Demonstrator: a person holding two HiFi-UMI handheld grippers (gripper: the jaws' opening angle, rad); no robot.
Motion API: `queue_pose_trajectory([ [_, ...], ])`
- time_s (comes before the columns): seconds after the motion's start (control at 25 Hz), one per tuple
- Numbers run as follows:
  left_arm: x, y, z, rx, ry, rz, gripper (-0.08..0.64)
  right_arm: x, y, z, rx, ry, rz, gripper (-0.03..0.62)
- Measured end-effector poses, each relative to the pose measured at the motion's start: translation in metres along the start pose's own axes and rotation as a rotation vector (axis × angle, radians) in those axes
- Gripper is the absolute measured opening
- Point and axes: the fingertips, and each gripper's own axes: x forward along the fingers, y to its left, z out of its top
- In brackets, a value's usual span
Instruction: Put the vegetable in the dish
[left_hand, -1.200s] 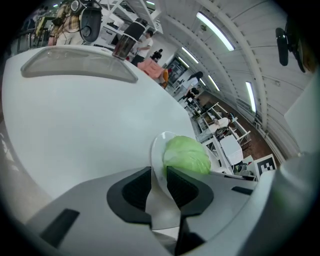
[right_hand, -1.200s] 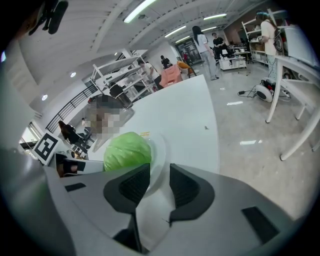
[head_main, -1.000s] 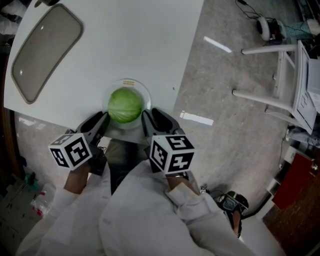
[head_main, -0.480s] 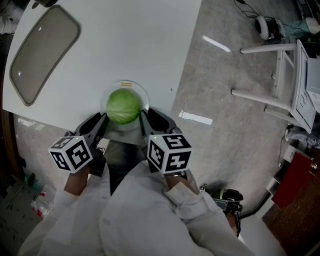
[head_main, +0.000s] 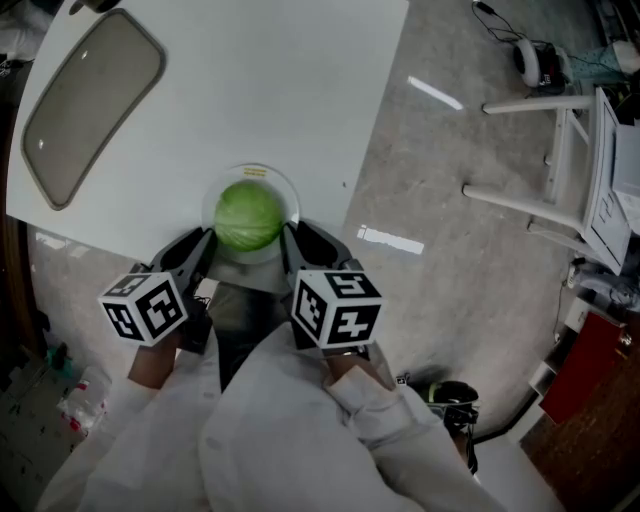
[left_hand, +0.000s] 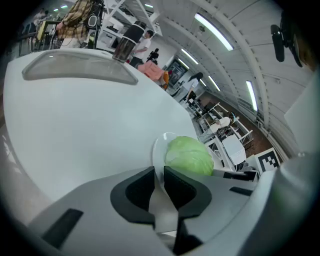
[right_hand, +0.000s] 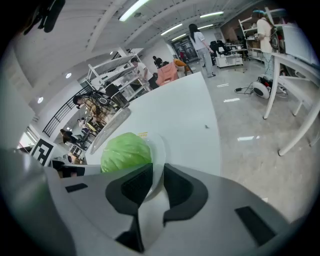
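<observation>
Head view: round, pale-green leafy cabbage in clear dish, between left gripper and right gripper. Gripper views alone: left jaws clamped on dish rim; right jaws, just closing, pinching opposite rim.

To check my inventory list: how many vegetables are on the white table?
1. The green cabbage sits on the clear plate at the near edge of the white table. No other seems hidden.
</observation>
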Motion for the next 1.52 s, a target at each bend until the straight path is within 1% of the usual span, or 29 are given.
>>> queue_pose_trajectory([
  [0.2, 0.000, 0.000, 0.000, 0.002, 0.014, 0.023, 0.063, 0.000, 0.000, 0.001, 0.001, 0.011, -0.015, 0.075],
  [0.44, -0.002, -0.001, -0.004, -0.018, 0.013, 0.038, 0.063, -0.003, 0.000, 0.001, 0.018, 0.014, 0.007, 0.067],
  [0.6, -0.005, -0.004, -0.002, -0.010, -0.011, 0.049, 0.061, -0.005, 0.001, 0.005, 0.007, 0.008, 0.010, 0.066],
  [0.92, -0.015, -0.011, 0.005, -0.034, -0.068, 0.072, 0.063, -0.009, 0.009, 0.019, -0.033, -0.007, 0.033, 0.066],
  [1.2, -0.029, -0.007, 0.012, -0.052, -0.121, 0.107, 0.063, -0.007, 0.024, 0.025, -0.068, 0.001, 0.080, 0.066],
  [1.52, -0.044, 0.002, 0.022, -0.062, -0.169, 0.109, 0.062, -0.001, 0.044, 0.033, -0.102, -0.001, 0.109, 0.066],
])
